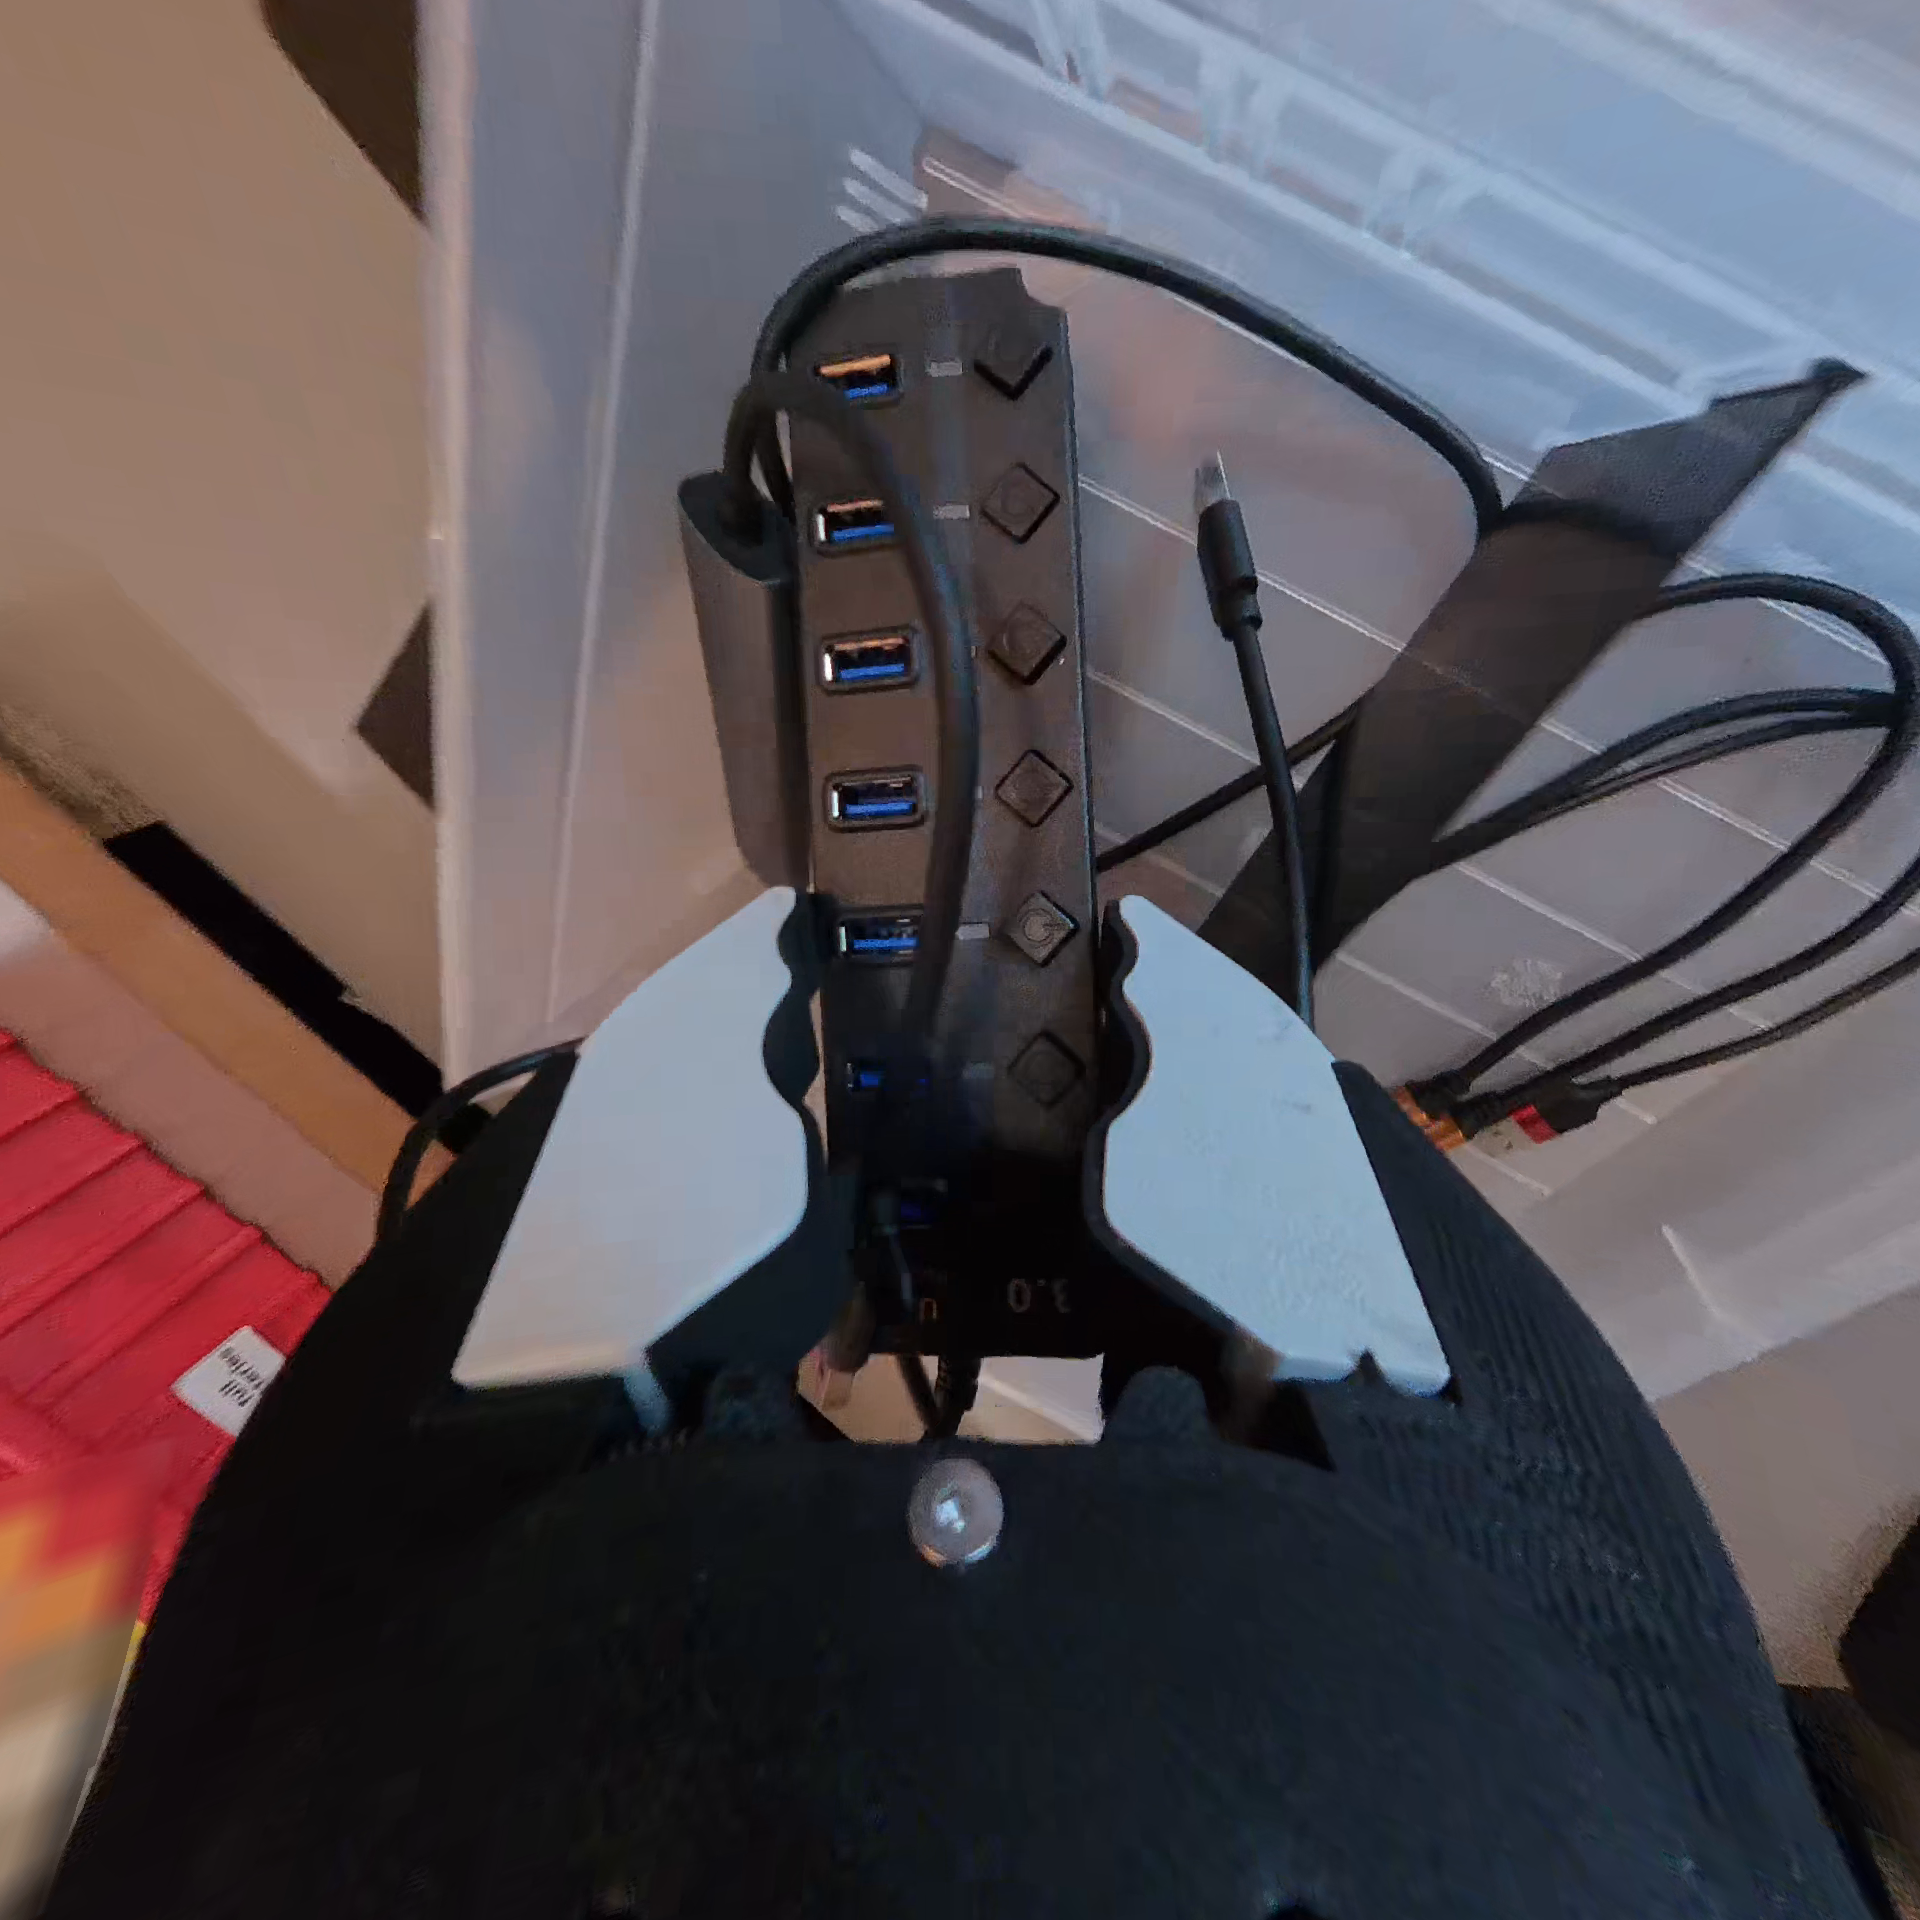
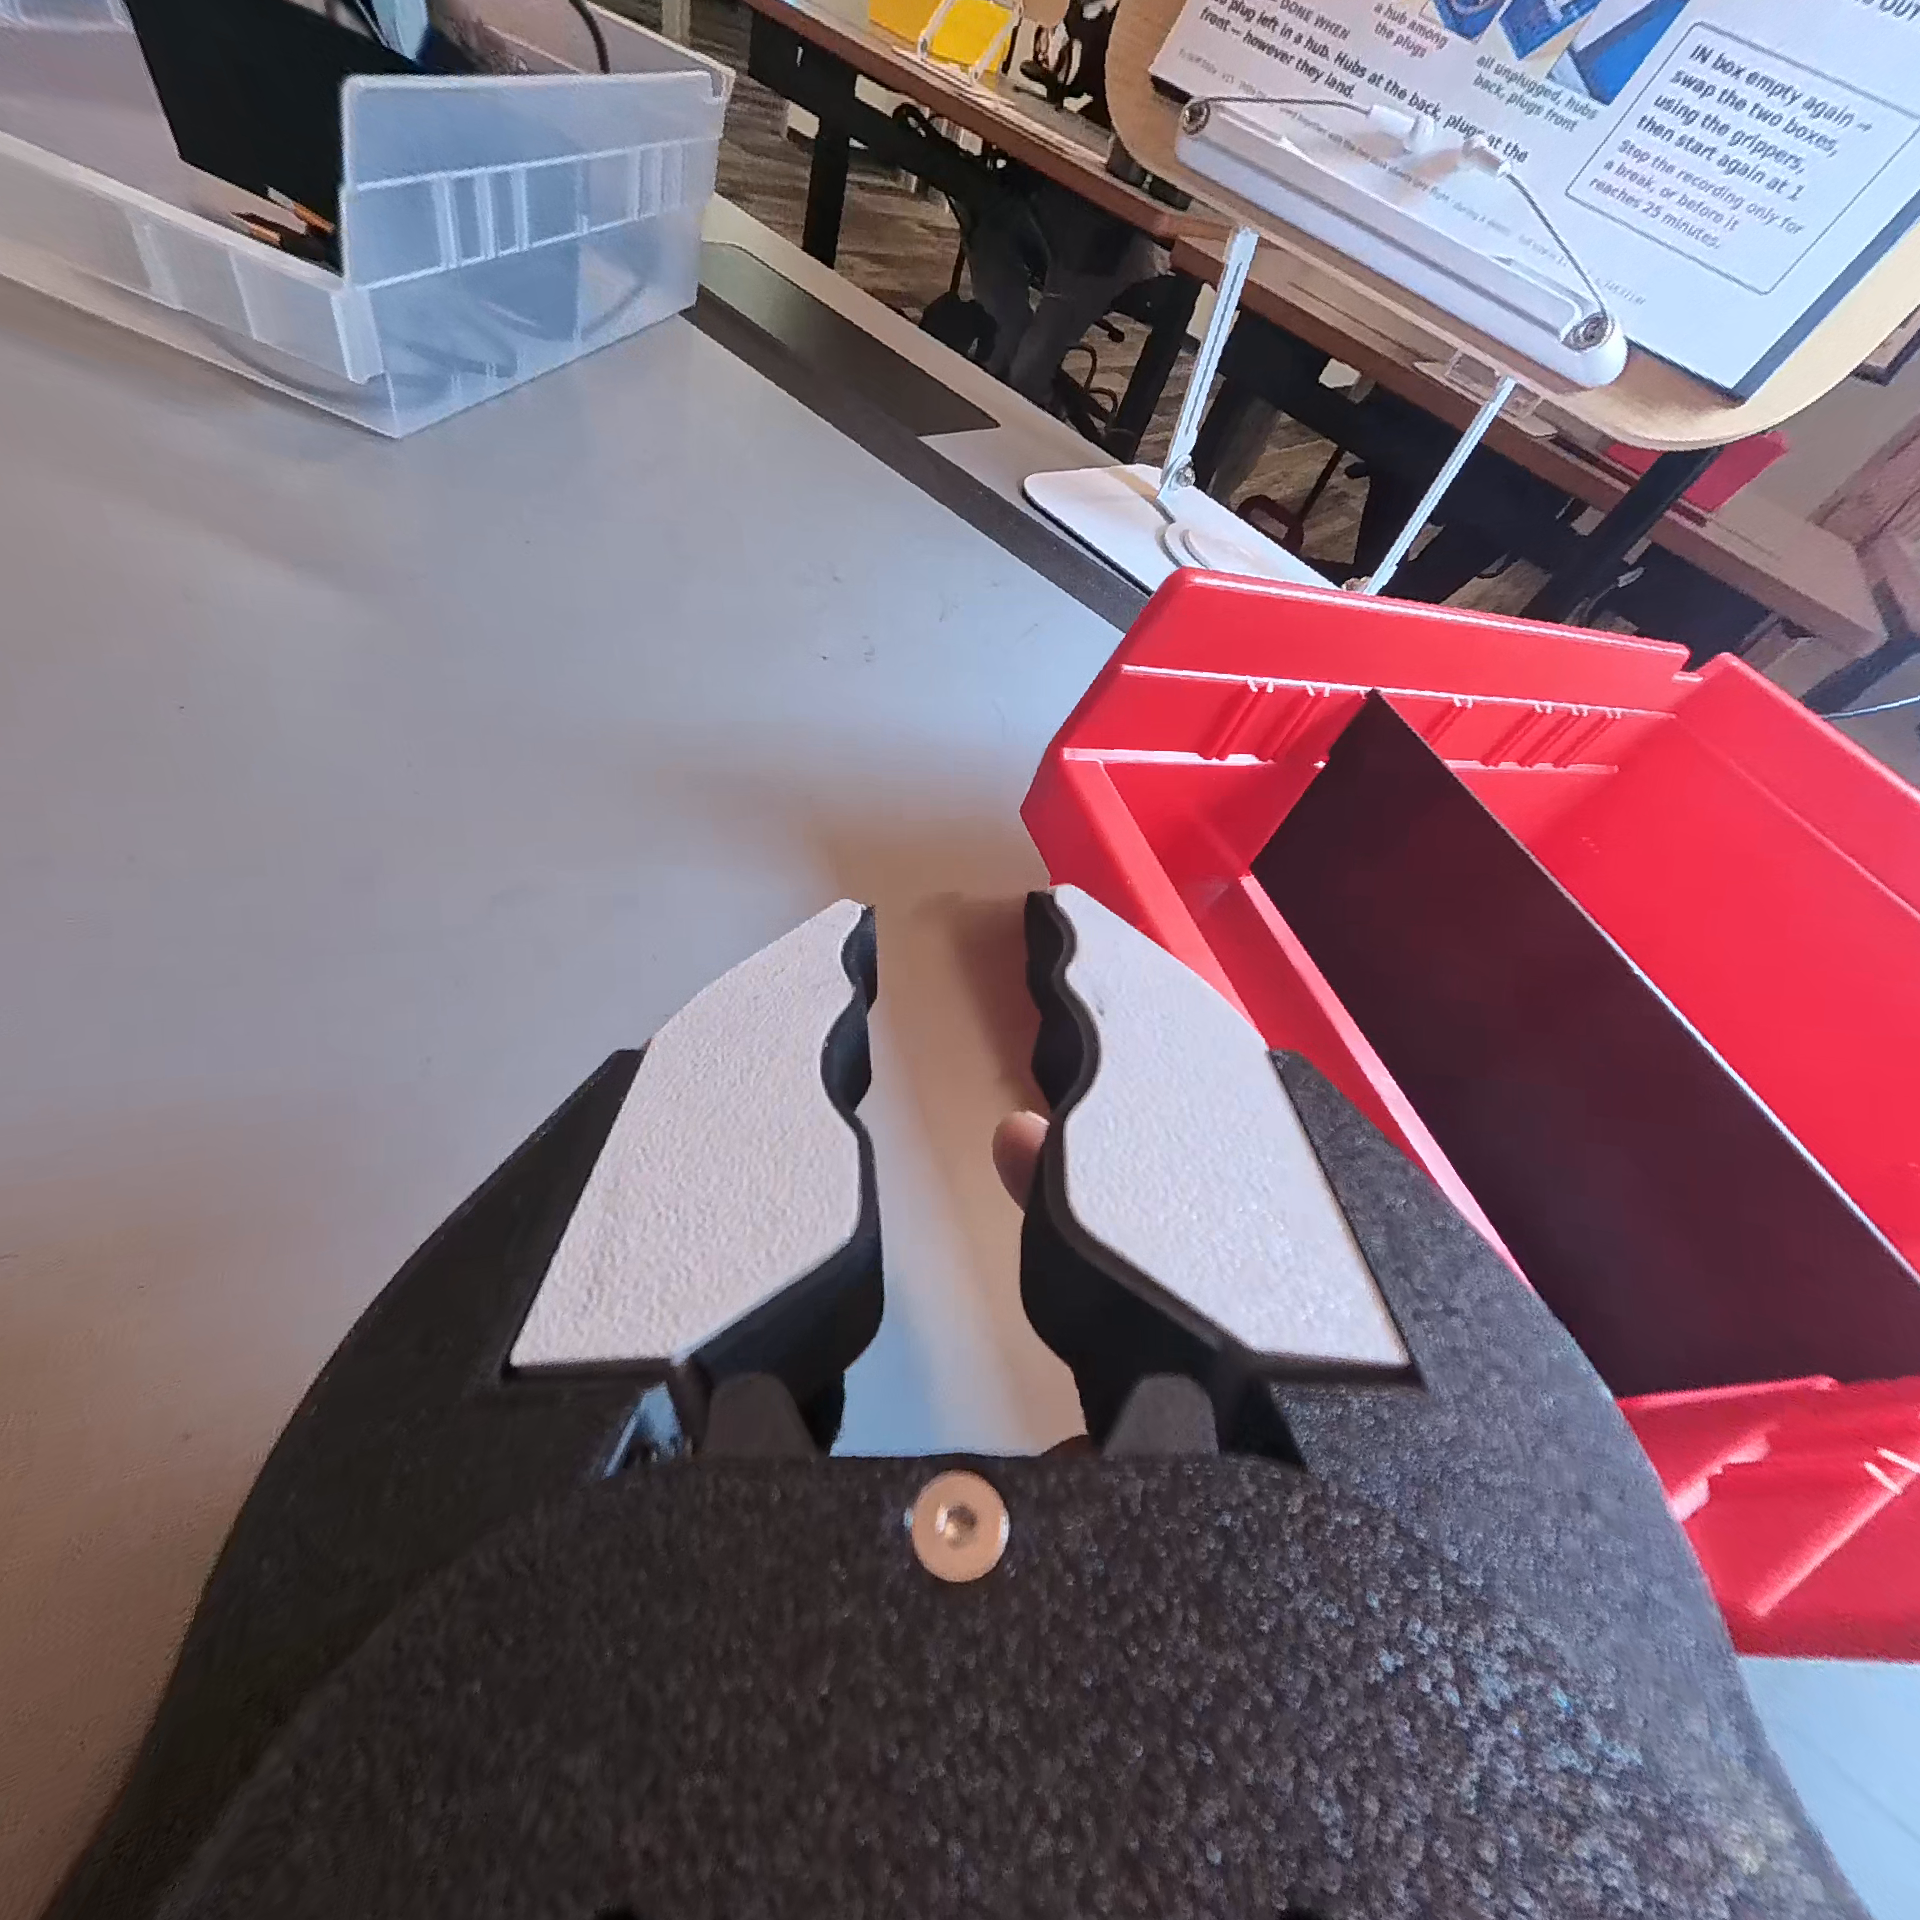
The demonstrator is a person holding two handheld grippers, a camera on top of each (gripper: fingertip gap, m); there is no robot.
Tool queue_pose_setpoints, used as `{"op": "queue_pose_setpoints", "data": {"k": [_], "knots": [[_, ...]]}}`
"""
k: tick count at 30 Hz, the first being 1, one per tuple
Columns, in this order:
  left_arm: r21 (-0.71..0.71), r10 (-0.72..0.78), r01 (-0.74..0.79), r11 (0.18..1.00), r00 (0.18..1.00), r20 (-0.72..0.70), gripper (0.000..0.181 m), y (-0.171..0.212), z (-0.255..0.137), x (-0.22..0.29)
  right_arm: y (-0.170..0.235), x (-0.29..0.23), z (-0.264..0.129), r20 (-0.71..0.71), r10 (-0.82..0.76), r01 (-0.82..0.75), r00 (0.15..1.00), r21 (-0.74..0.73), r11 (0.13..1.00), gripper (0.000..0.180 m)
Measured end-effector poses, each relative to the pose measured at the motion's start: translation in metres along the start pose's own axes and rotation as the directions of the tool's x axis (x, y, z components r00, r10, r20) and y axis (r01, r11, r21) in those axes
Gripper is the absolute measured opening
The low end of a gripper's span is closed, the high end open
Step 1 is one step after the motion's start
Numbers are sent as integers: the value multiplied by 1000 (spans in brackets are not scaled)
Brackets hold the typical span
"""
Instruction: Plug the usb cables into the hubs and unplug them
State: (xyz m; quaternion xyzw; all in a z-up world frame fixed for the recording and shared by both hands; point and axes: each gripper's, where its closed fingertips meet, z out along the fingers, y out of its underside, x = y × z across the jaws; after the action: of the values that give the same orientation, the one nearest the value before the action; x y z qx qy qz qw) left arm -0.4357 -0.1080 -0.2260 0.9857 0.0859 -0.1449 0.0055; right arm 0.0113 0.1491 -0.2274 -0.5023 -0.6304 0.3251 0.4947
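So the left gripper point(image 1: 956, 935) is clamping a long black USB hub point(image 1: 935, 665) between its two white fingers point(image 1: 665, 1143), squeezing the lower end so the hub is sticking straight out in front of the camera. The row of blue ports is facing up, all of the visible ones looking empty, and the hub's own black cord point(image 1: 951, 727) is draping across its face. Behind it a clear plastic bin point(image 1: 1351, 260) is sitting with a black divider point(image 1: 1558, 623) inside, and a loose black USB plug point(image 1: 1226, 551) is pointing up just right of the hub. A bundle of cables point(image 1: 1683, 997) is trailing off to the right.

The right gripper point(image 2: 951, 935) is hanging over the grey table point(image 2: 416, 831), jaws parted and gripping nothing, right beside a red bin point(image 2: 1351, 665).
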Motion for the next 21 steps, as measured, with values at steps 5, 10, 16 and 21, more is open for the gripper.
{"op": "queue_pose_setpoints", "data": {"k": [5, 10, 16, 21], "knots": [[118, 7, -10, 993, 1000, 27, 53, 5, -41, -2, -1, -6, 2, 15, -16, 16, 1000, -1, 1000, 27], [232, 31, -38, 972, 999, 33, 52, 5, -75, 10, 0, -10, 4, 13, -40, 40, 999, -4, 999, 26], [447, -23, 15, 894, 1000, 13, 52, 1, -142, 5, 5, -11, 9, 12, -42, 42, 999, -20, 999, 26], [592, -59, 9, 806, 996, 66, 52, 5, -199, -2, 7, -12, 12, 6, -52, 52, 999, -28, 998, 25]]}}
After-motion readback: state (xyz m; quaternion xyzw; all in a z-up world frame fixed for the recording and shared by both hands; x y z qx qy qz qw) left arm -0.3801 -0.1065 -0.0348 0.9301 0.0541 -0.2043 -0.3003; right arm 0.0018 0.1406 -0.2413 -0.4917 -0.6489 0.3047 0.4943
